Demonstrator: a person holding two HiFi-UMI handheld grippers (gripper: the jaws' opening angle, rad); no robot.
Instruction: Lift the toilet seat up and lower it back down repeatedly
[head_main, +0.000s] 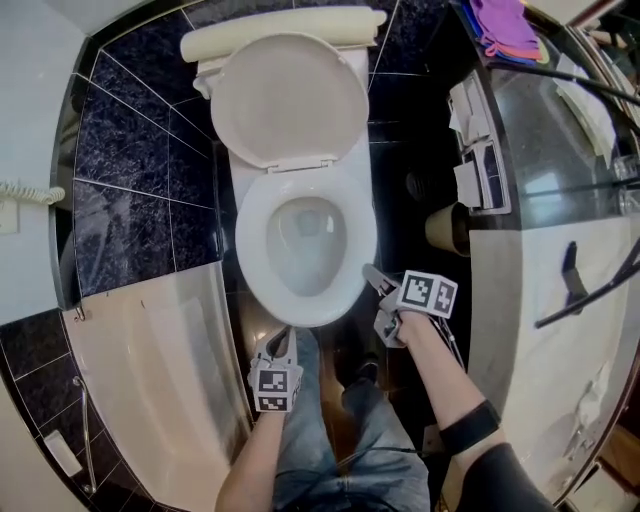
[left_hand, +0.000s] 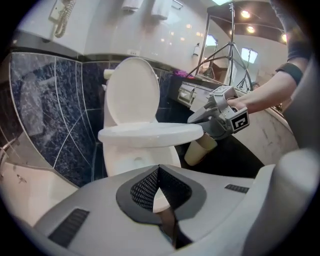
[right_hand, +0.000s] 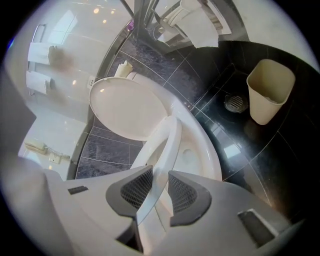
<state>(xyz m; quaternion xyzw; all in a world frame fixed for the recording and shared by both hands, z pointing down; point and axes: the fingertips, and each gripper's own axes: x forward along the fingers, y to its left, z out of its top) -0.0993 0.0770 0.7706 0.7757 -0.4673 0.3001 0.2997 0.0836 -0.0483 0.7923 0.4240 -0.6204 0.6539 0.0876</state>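
Note:
The white toilet seat (head_main: 252, 232) lies roughly level over the bowl (right_hand: 202, 155), and the lid (head_main: 290, 100) stands up against the tank. My right gripper (head_main: 375, 280) is at the seat's front right edge. In the right gripper view the seat's rim (right_hand: 167, 142) runs between the two dark pads of the right gripper (right_hand: 160, 187), which is shut on it. The left gripper view shows the seat (left_hand: 150, 134) side-on with the right gripper (left_hand: 197, 119) at its end. My left gripper (head_main: 280, 345) hangs below the bowl's front, apart from it; the left gripper (left_hand: 159, 175) is shut on nothing.
A beige waste bin (head_main: 445, 228) stands on the dark floor right of the toilet, near a floor drain (right_hand: 235, 102). A bathtub (head_main: 150, 370) lies to the left and a marble counter (head_main: 540, 300) to the right. The person's legs in jeans (head_main: 350, 440) stand before the bowl.

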